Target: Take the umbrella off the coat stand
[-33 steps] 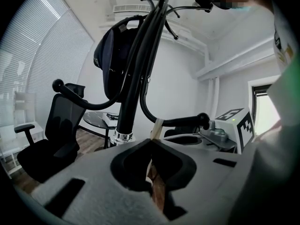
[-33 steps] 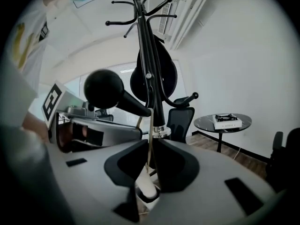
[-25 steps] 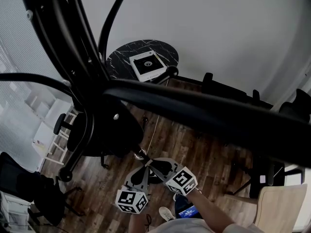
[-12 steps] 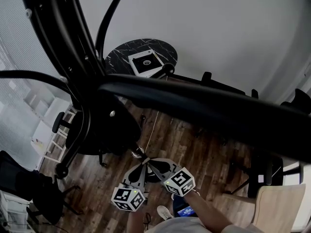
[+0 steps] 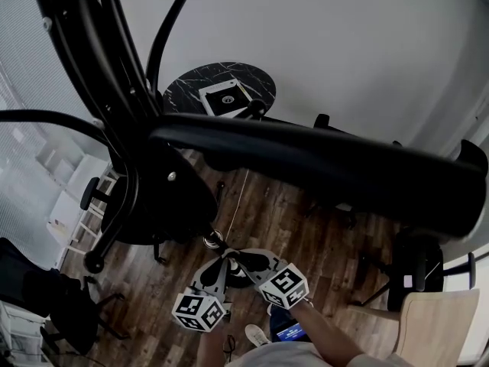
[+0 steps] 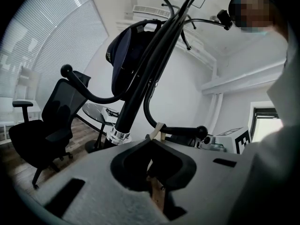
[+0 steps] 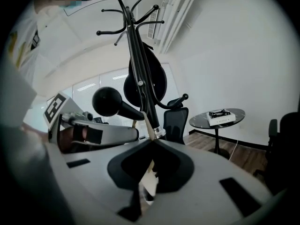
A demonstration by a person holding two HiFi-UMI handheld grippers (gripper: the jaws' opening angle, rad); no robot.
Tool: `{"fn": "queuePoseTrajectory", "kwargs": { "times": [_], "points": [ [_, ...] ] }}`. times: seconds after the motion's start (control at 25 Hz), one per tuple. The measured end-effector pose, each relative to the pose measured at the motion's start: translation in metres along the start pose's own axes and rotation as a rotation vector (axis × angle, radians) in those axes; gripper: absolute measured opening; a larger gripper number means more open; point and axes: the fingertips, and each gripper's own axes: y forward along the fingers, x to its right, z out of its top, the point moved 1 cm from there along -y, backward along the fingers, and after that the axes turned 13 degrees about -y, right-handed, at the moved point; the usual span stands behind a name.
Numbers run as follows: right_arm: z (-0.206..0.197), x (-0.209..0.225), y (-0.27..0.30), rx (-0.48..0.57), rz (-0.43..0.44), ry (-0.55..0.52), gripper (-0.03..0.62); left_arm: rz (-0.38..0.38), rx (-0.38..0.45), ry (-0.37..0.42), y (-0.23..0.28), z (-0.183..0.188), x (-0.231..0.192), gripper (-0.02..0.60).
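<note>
The person holds two grey two-jaw grippers low in front of the torso, angled towards each other so their tips nearly meet. The left gripper point(image 5: 220, 262) lies just beside the right gripper point(image 5: 234, 257), and each one's black-and-white marker cube point(image 5: 200, 312) is nearest the body. A bare right forearm point(image 5: 328, 333) runs back from the right one. Each gripper's jaws are drawn together on a thin pale strip point(image 6: 157, 127).

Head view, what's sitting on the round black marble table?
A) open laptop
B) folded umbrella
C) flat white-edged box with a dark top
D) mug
C: a flat box, white at the edges and dark on top, lies on the round table. The right gripper view also shows only a pale box there.
</note>
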Motion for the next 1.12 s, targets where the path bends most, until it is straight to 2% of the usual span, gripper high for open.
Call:
{"fn": "queuePoseTrajectory", "kwargs": {
  "times": [0.28, 1.12],
  "points": [
    [0.006, 0.002, -0.009, 0.006, -0.013, -0.02, 0.015, -0.026, 0.002, 0.014, 0.002, 0.003, 0.01, 0.021],
    [0.013, 0.003, -0.035, 0.043, -0.056, 0.047, 0.015, -0.092, -0.021, 0.016, 0.001, -0.001, 0.034, 0.021]
  ]
}}
